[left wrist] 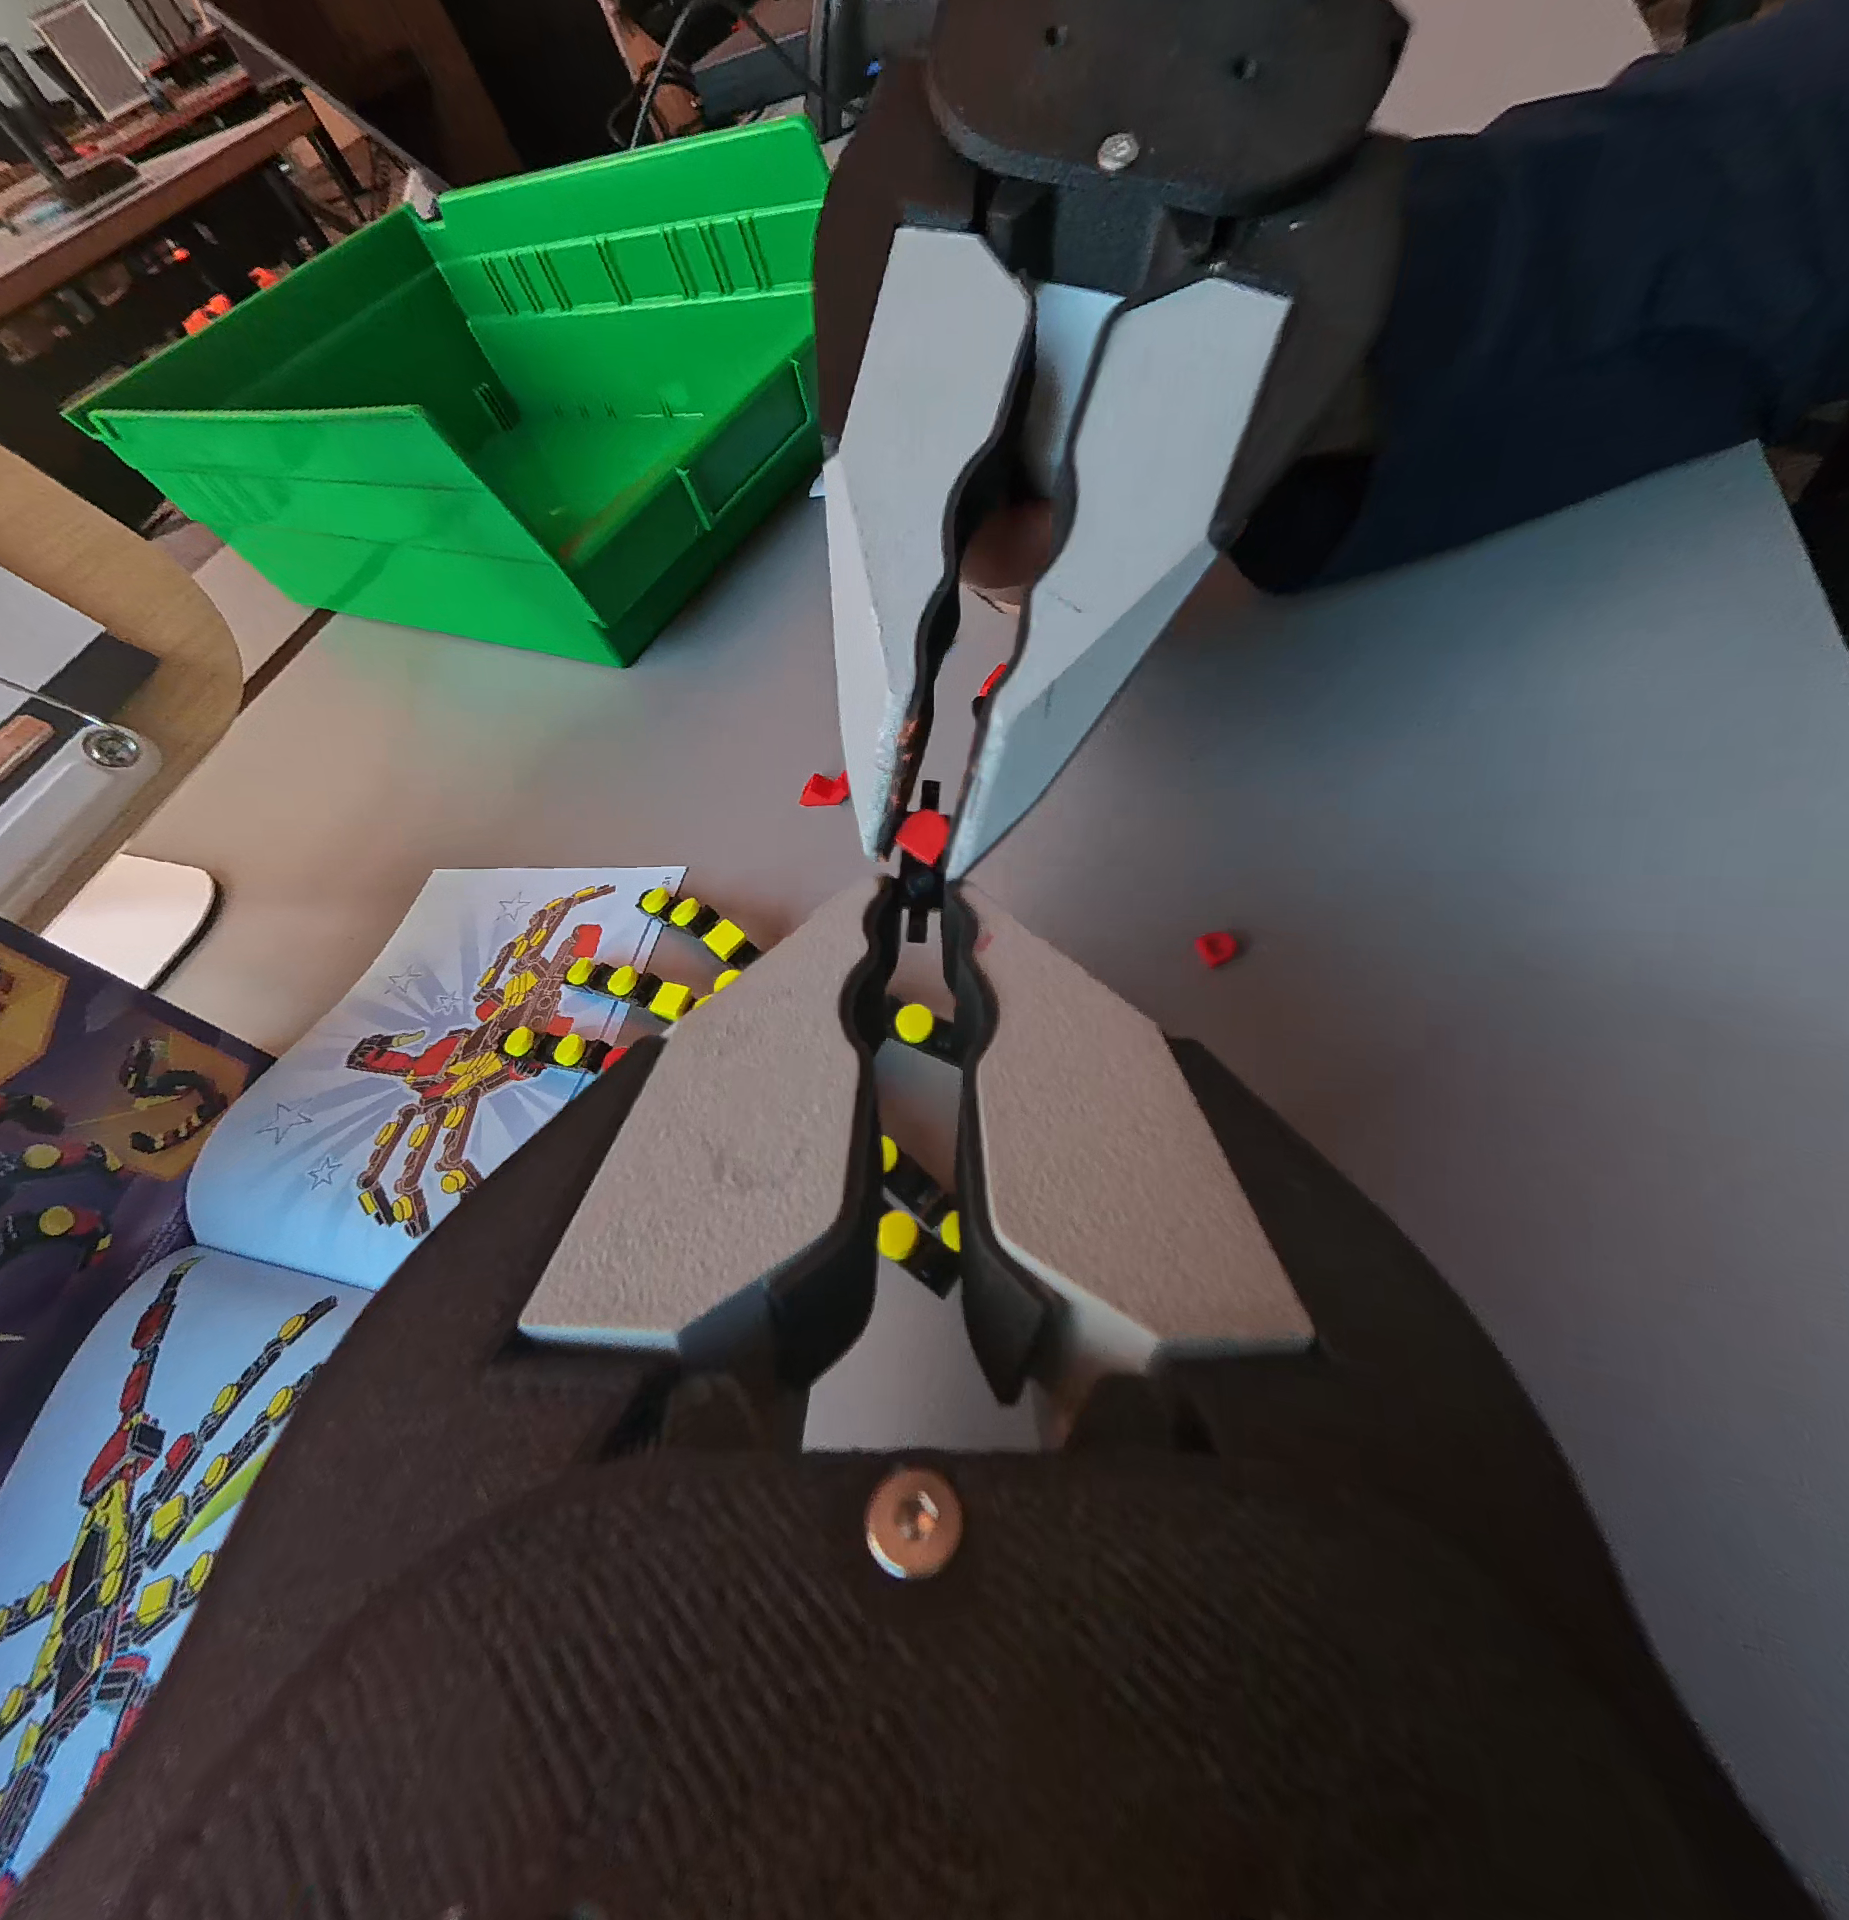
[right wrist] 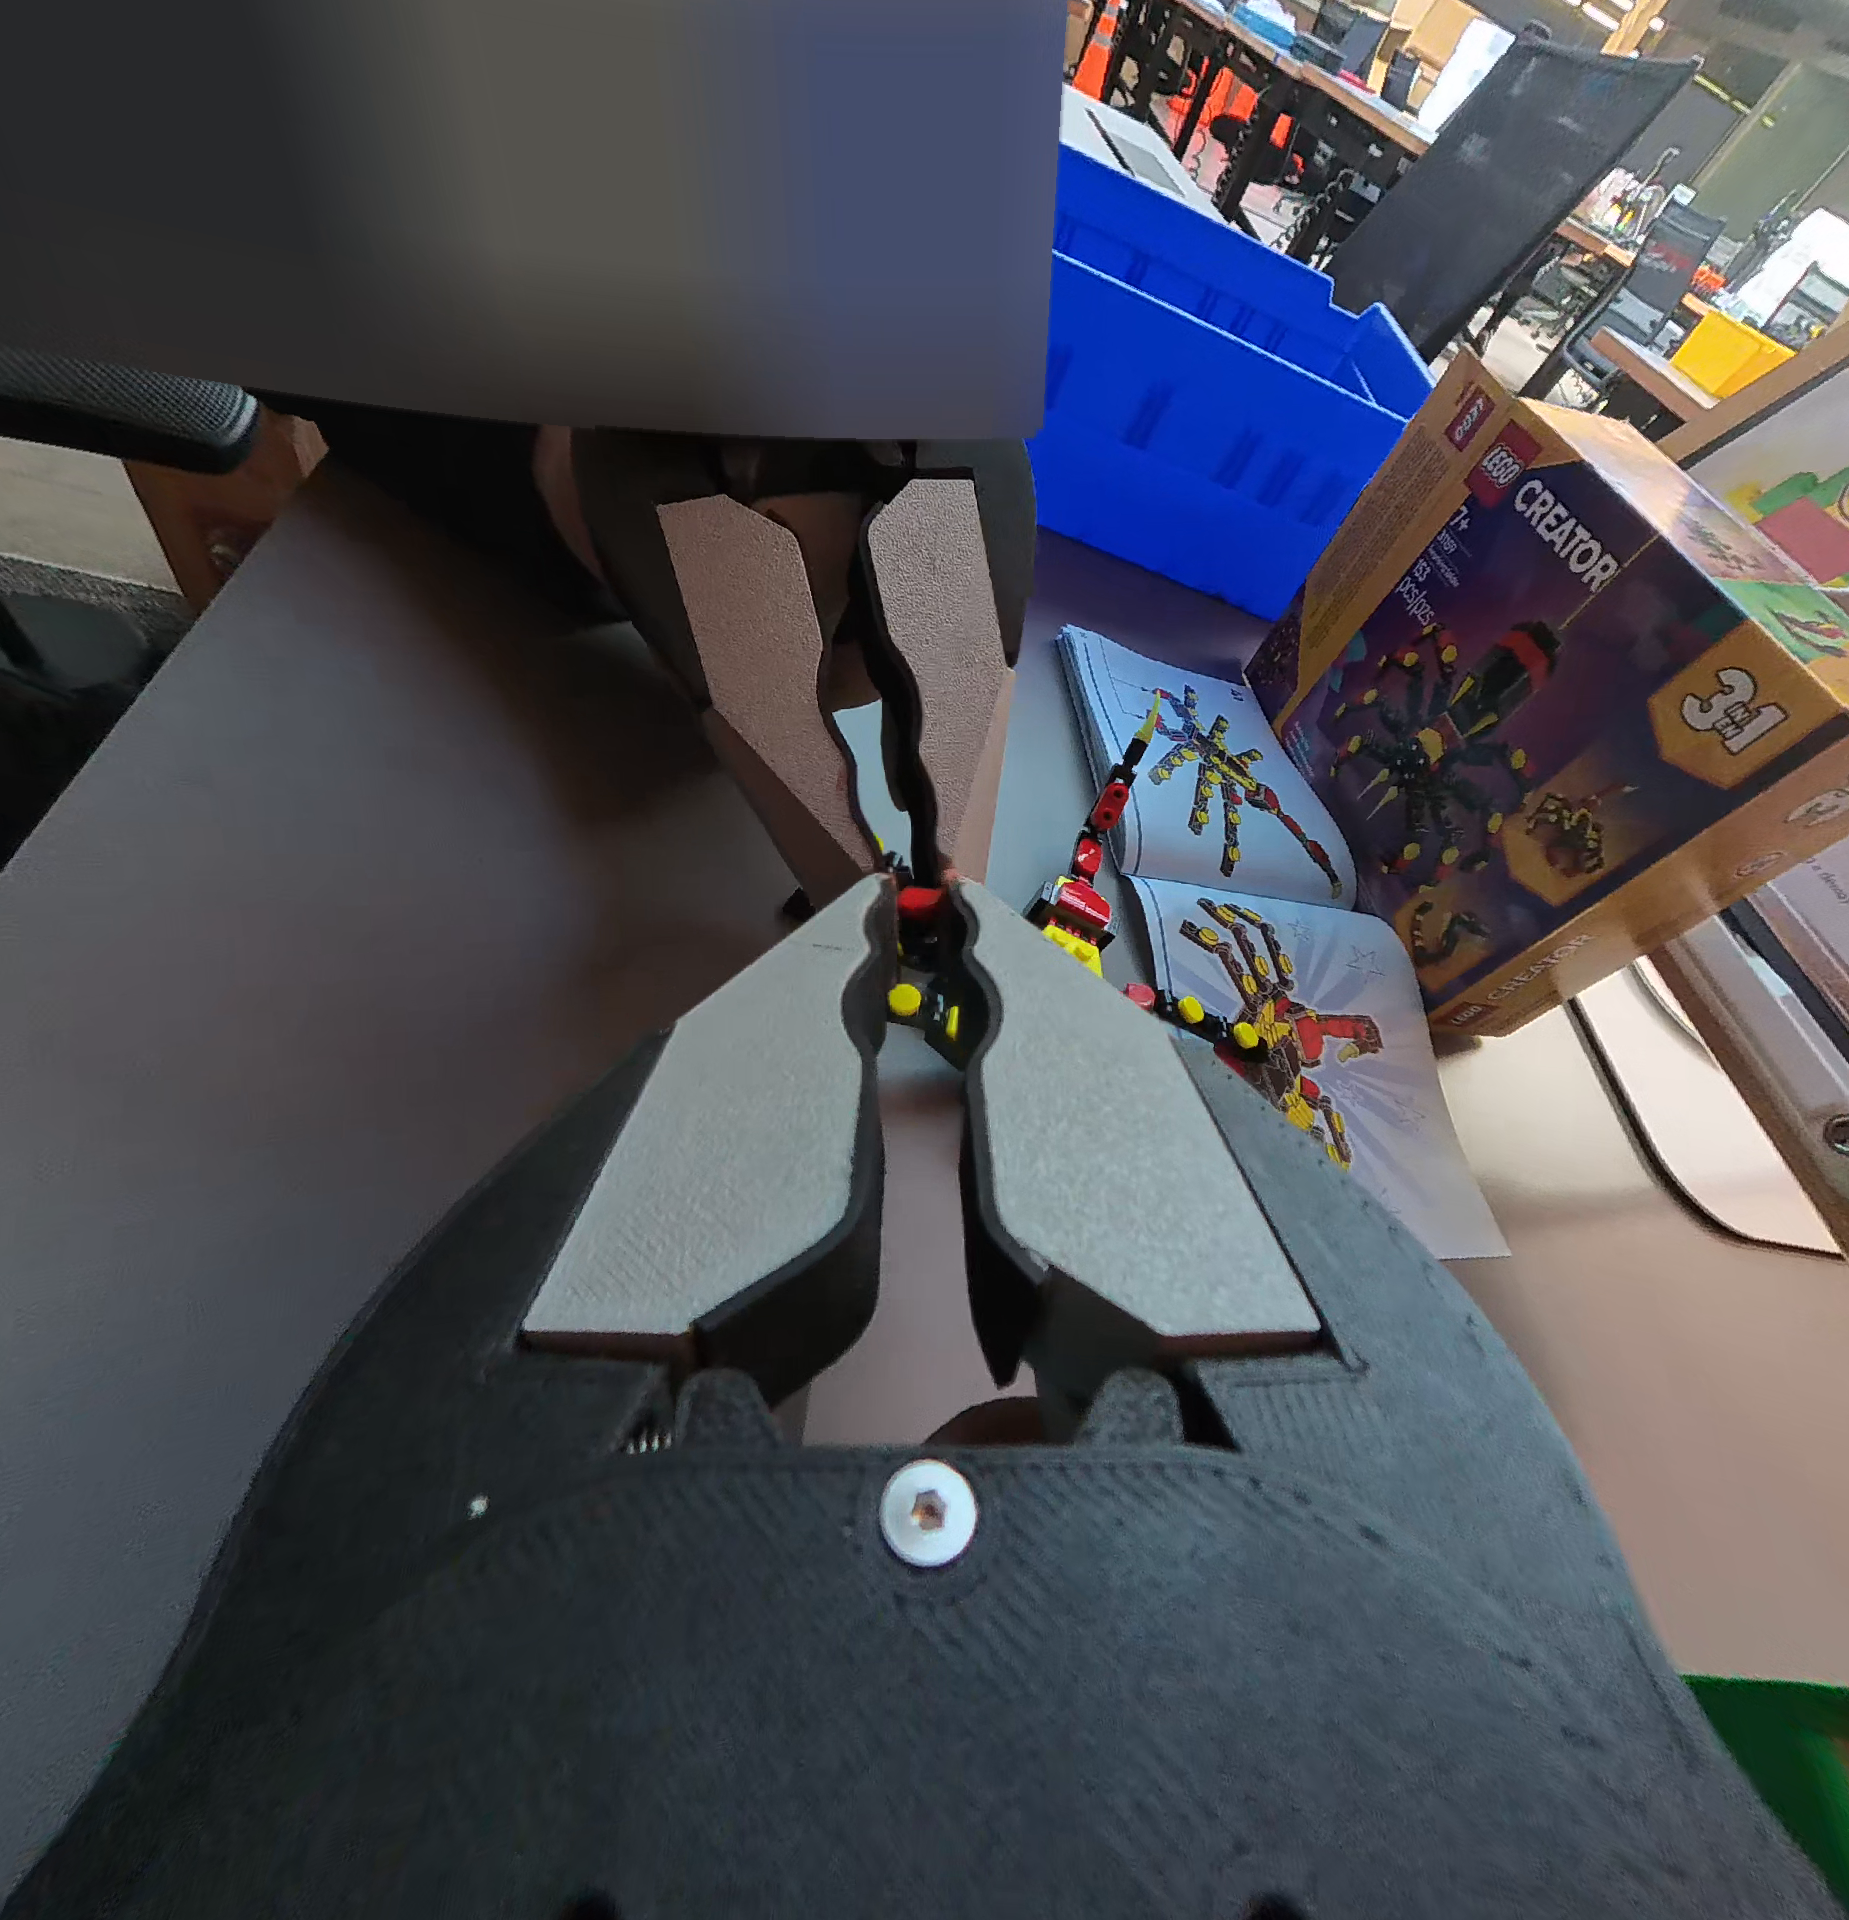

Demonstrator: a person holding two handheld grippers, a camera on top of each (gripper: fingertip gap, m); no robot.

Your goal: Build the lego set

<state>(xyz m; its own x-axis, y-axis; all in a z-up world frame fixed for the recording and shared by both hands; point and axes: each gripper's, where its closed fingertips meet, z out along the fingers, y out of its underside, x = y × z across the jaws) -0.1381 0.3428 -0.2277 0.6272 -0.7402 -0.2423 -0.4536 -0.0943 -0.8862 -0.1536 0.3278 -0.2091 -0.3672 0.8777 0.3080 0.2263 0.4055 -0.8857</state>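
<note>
Booklet (left wrist: 452, 1049) lies left. At centre, the left gripper (left wrist: 915, 899) is closed on a black-and-yellow leg (left wrist: 912, 1023); the right gripper (left wrist: 915, 847) pinches its red tip (left wrist: 920, 834). Light, brittle joints; best held near the joint.

Black-yellow lego leg (left wrist: 912, 1226) pinched at tip; small red brick (left wrist: 921, 834) at its end.

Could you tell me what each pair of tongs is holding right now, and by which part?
Left tongs pinch the black end of a black-and-yellow leg segment; right tongs pinch a small red piece at that tip.
</note>
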